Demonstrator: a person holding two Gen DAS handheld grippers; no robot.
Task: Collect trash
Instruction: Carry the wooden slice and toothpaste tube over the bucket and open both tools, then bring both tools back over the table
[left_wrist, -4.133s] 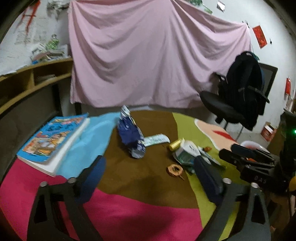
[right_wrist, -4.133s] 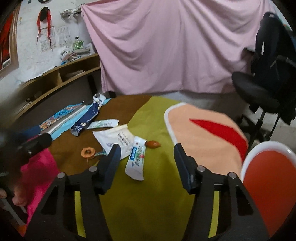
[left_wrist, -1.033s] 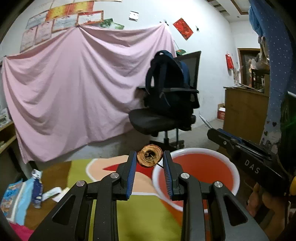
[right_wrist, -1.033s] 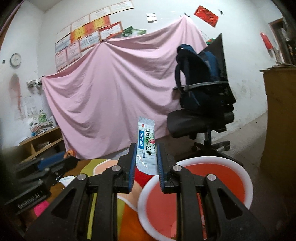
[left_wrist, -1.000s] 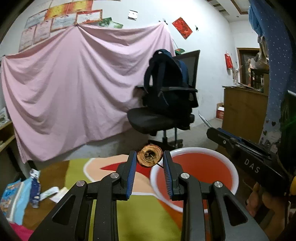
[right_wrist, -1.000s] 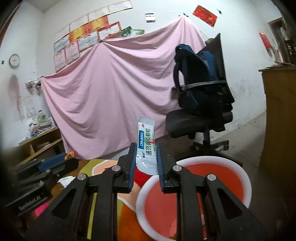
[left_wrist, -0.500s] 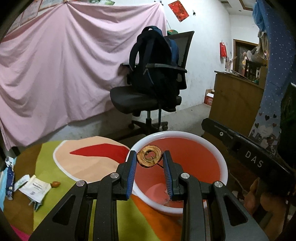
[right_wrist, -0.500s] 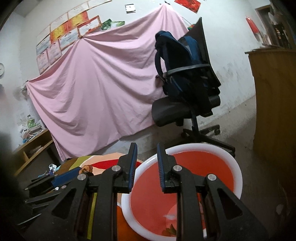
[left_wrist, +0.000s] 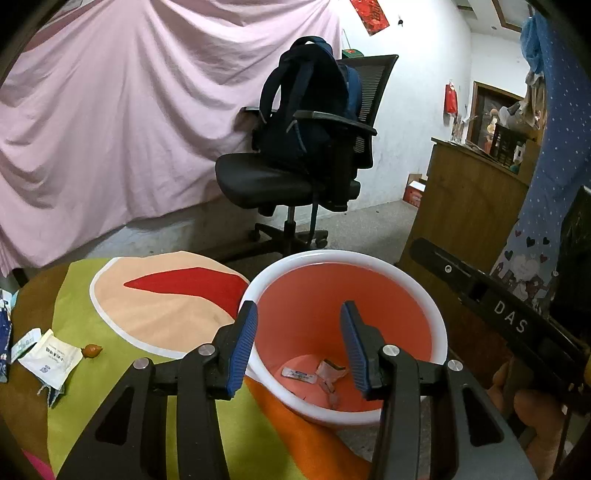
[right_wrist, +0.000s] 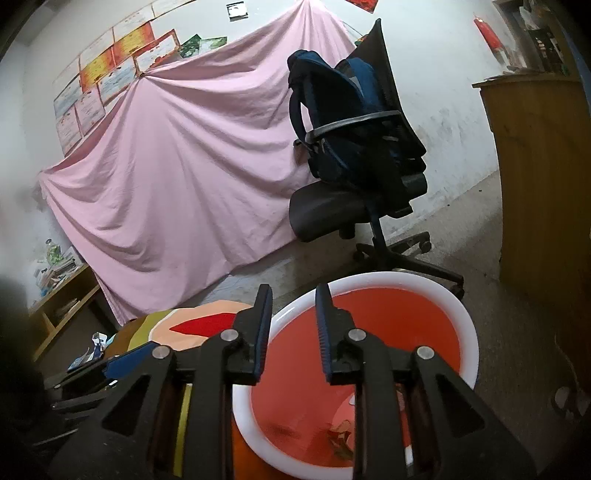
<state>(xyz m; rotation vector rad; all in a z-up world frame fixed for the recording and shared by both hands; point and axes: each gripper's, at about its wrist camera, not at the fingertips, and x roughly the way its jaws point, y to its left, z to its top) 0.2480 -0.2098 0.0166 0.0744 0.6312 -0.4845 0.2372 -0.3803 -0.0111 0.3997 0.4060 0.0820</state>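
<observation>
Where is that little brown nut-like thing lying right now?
In the left wrist view the small brown nut lies on the green part of the tablecloth, far left, just right of a white packet.

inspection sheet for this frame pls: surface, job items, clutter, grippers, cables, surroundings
Surface: round table with multicoloured cloth.
Job's things: red bin with white rim beside the table, wrappers at its bottom; white packet and small brown scrap on the cloth.
Clutter: more packets at the table's far left edge, partly cut off.
Grippers: left gripper over the bin, jaws opening, nothing between; right gripper likewise.
Cables: nothing seen.
Surroundings: pink sheet, office chair with backpack, wooden cabinet.
</observation>
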